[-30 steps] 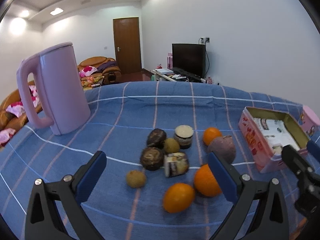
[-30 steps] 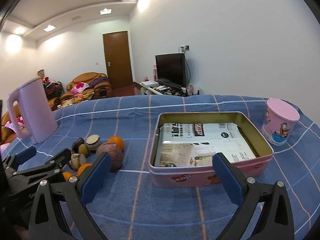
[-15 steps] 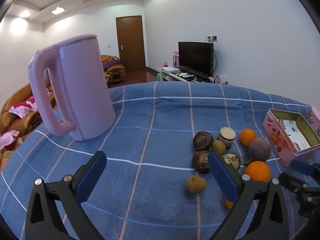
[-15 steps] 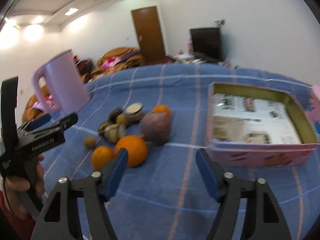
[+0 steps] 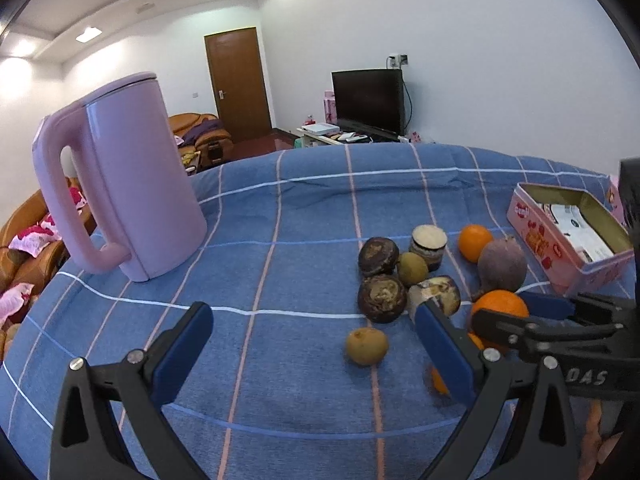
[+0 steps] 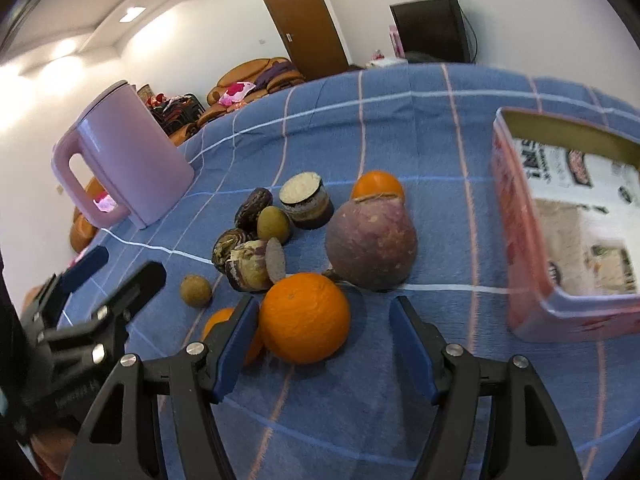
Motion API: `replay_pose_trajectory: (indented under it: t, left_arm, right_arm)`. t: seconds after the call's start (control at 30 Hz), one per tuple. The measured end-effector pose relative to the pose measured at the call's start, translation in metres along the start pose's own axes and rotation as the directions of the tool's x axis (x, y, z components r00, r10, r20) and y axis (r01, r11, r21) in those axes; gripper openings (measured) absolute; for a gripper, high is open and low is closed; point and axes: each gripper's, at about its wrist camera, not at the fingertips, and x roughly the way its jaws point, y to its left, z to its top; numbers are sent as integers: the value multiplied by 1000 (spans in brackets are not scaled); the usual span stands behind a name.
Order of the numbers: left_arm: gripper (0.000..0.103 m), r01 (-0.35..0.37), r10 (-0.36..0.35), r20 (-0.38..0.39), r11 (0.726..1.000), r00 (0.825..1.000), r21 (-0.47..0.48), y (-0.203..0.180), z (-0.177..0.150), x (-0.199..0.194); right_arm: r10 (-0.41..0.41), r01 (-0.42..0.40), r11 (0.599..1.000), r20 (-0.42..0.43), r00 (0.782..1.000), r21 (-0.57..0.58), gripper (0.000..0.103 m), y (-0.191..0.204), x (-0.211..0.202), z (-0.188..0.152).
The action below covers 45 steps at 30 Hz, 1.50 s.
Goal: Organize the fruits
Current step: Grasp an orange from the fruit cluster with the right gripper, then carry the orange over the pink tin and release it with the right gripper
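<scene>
Fruit pile (image 6: 304, 248) mid-cloth; kettle (image 6: 124, 160) left & behind; tin (image 6: 516, 240) right w/ papers in it.

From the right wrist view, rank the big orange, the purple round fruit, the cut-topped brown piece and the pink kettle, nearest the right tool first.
1. Big orange, just ahead of the right tool, toward its left finger.
2. Purple round fruit, behind the orange, slightly right.
3. Cut-topped brown piece, farther back, left of centre.
4. Pink kettle, far left.

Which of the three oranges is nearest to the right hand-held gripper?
The biggest-looking orange, just ahead of the right hand-held gripper. One orange is partly behind the left finger; another lies behind the purple fruit.
</scene>
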Motion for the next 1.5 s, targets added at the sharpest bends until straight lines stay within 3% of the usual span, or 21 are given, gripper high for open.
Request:
replay_pose_trajectory:
  t: [0.17,0.3,0.4,0.5,0.57,0.63,0.77,0.83,0.9,1.0,1.13,1.3,1.4,1.5]
  left_arm:
    - [102,8,-8,-2,1000,1000,-25,5,1,2]
    - [102,16,-16,11,999,1000,-49,9,0,1]
    - [102,52,-51,27,997,998,-51,7,0,-2]
    - [101,91,-90,49,996,995,-20,0,0,-7]
    - [97,154,-154,42,988,987,10,-7,-1,-10]
    - [88,201,-202,21,979,979,43,-17,-3,-10]
    - [80,265,-261,-51,956,964,127,-43,-7,-8]
    - [65,273,-264,-80,949,961,154,-54,-8,-6]
    - [61,279,-263,-118,948,958,151,-59,-8,0]
    - [57,311,-289,-187,945,939,101,-59,-10,11]
    - [35,344,-319,-246,937,915,62,-60,-14,24]
    - [35,324,-314,-213,946,925,13,-55,-16,21]
    - [35,306,-313,-130,949,941,-69,-43,-13,9]
    - [35,278,-282,-62,958,957,-63,-48,-10,-3]
  right_arm:
    - [-9,8,1000,-12,1000,-27,67,2,1,2]
    - [-3,2,998,-24,1000,-57,57,3,-1,-2]
    - [7,-8,998,-21,1000,-66,48,4,-6,-6]
    - [-7,8,999,15,1000,-54,48,-1,-14,-8]
    - [17,-16,1000,44,999,-22,48,-9,-22,-7]
    - [30,-30,1000,88,996,-3,48,-15,-34,-5]
    - [27,-27,1000,166,986,1,48,-23,-55,-4]
    - [15,-15,1000,179,984,3,48,-26,-58,-5]
    - [7,-9,1000,178,984,12,48,-29,-58,-4]
    - [10,-15,999,167,986,29,48,-35,-57,-5]
    - [11,-16,1000,162,987,27,49,-35,-57,-6]
    - [-2,-3,1000,191,982,25,49,-36,-64,-6]
    - [-14,10,1000,220,975,17,49,-37,-71,-7]
    - [-38,37,999,256,966,8,49,-40,-79,-5]
